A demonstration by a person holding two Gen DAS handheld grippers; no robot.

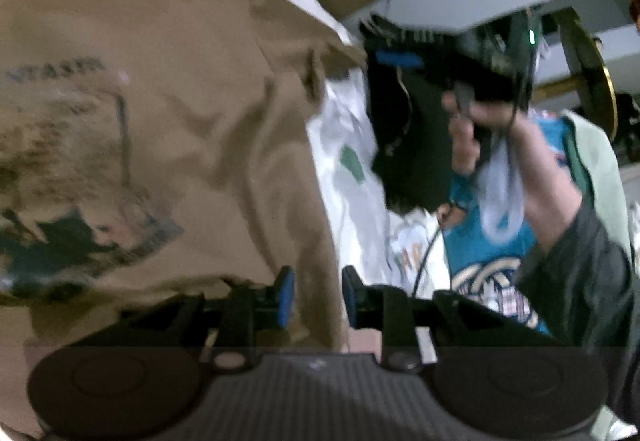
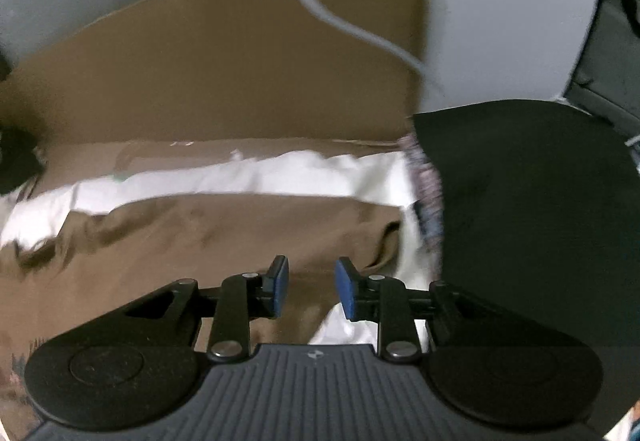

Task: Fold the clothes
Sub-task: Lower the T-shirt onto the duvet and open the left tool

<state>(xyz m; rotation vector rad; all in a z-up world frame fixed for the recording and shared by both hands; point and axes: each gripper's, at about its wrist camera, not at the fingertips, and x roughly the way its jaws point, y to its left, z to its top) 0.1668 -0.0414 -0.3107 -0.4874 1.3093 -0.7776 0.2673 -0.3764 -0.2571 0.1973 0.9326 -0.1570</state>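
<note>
A tan T-shirt with a dark printed picture lies spread out, filling the left of the left wrist view. My left gripper hovers over its near right edge, open, with nothing between the blue pads. In the right wrist view the same tan T-shirt lies on white cloth, and my right gripper is open just above the shirt's right edge. In the left wrist view the right gripper shows as a black device in a person's hand.
A cardboard sheet stands behind the clothes. A black chair seat sits to the right. A teal printed garment and a white printed cloth lie right of the shirt. A white cable hangs over the cardboard.
</note>
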